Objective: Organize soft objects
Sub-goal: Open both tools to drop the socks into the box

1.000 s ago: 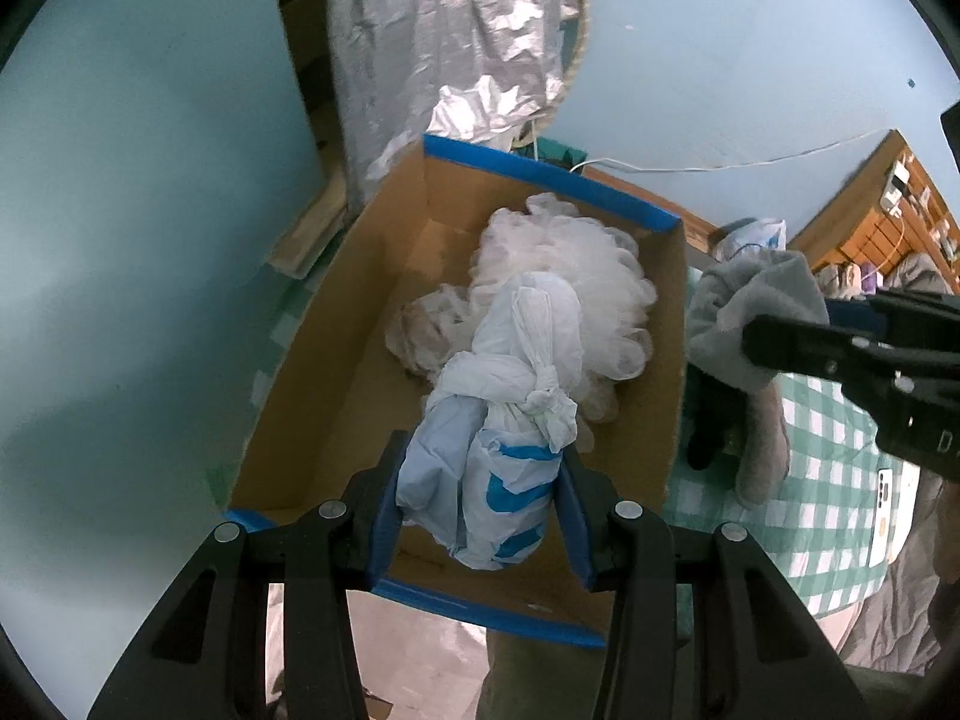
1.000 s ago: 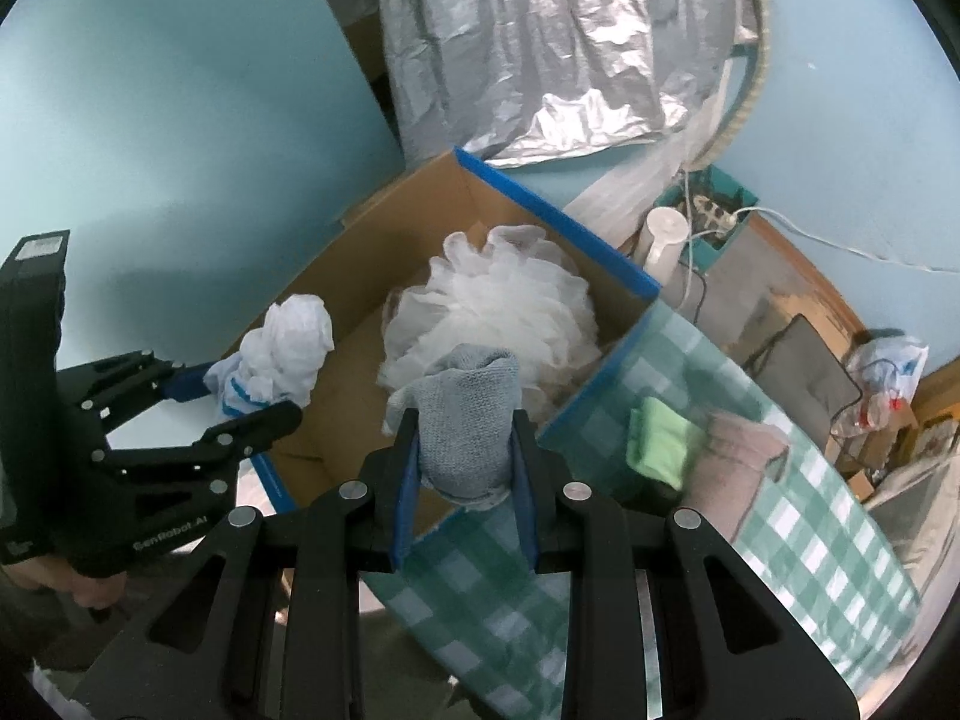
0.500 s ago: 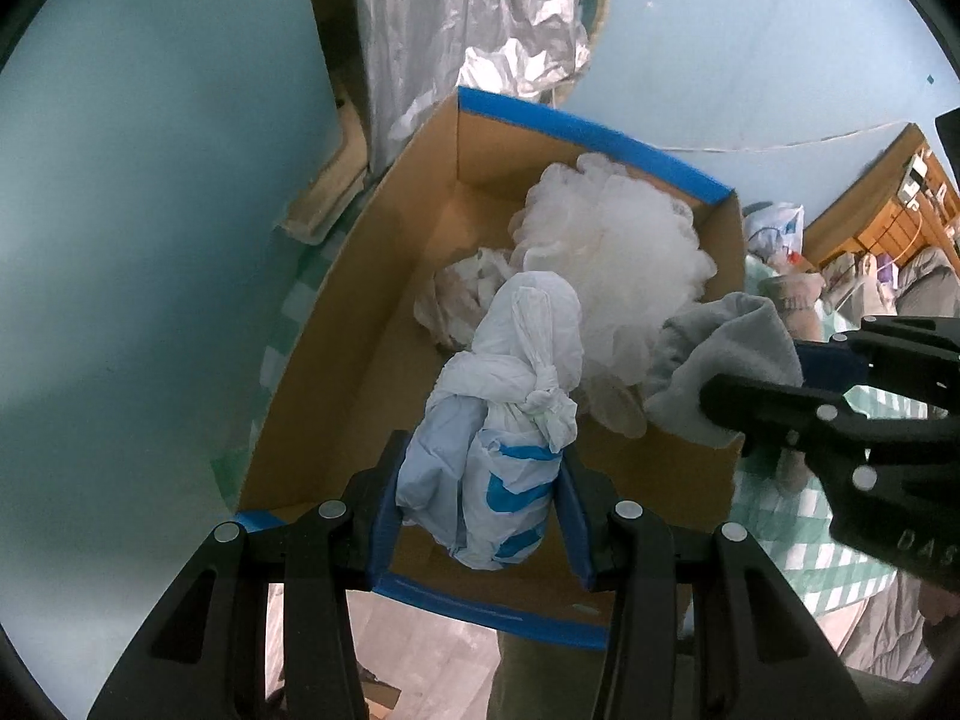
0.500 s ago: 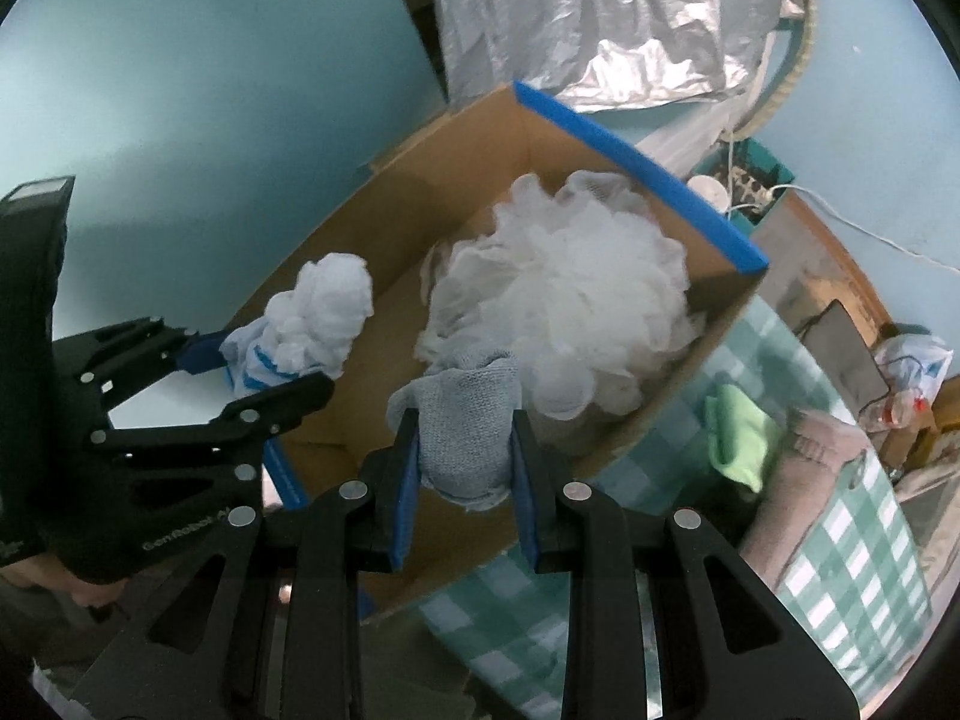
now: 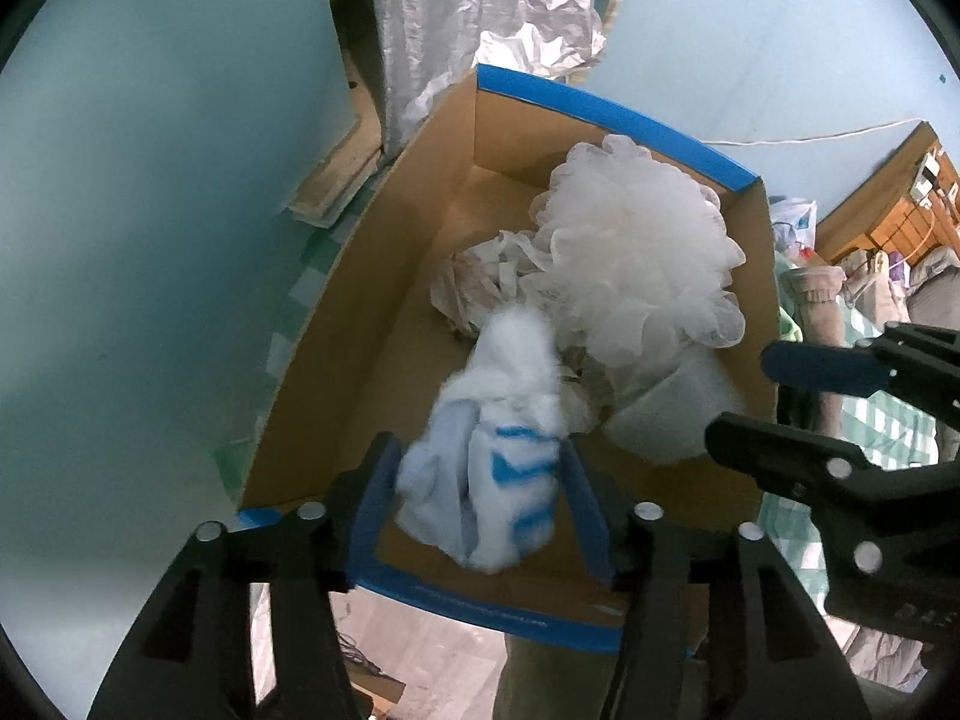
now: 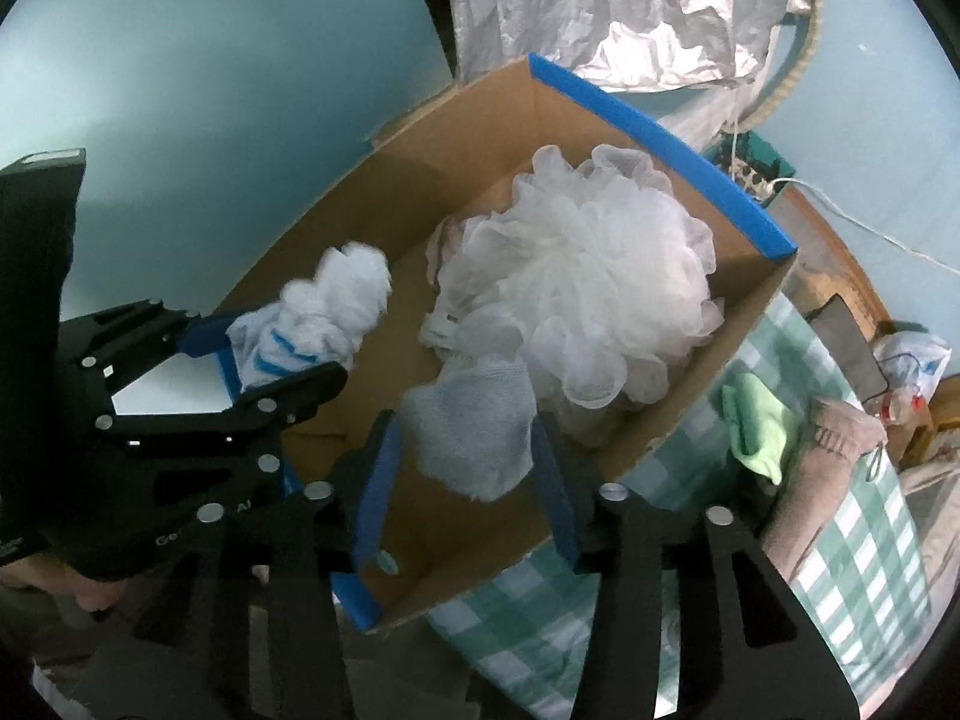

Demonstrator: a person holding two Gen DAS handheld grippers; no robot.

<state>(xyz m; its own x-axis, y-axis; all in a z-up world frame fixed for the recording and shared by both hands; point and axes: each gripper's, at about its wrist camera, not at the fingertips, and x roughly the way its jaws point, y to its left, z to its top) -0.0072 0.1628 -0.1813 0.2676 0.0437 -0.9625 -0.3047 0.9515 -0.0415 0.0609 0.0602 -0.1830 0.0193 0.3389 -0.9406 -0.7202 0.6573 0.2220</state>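
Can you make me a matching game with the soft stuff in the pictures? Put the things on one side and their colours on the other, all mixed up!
Things:
1. bath pouf
2. knotted bag
3. small towel
4. folded cloth

Colours:
A. grey
B. light green
C. plain frilly white
D. white with blue stripes

Pairs: 1-C, 2-D, 3-A, 4-B

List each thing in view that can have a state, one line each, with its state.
Left tool: jaws just opened, blue-striped white bundle loose between them.
Right tool: jaws just opened, grey cloth loose between them.
Cardboard box: open-topped.
White bath pouf: lying inside box.
Green cloth: outside box, on checked tablecloth.
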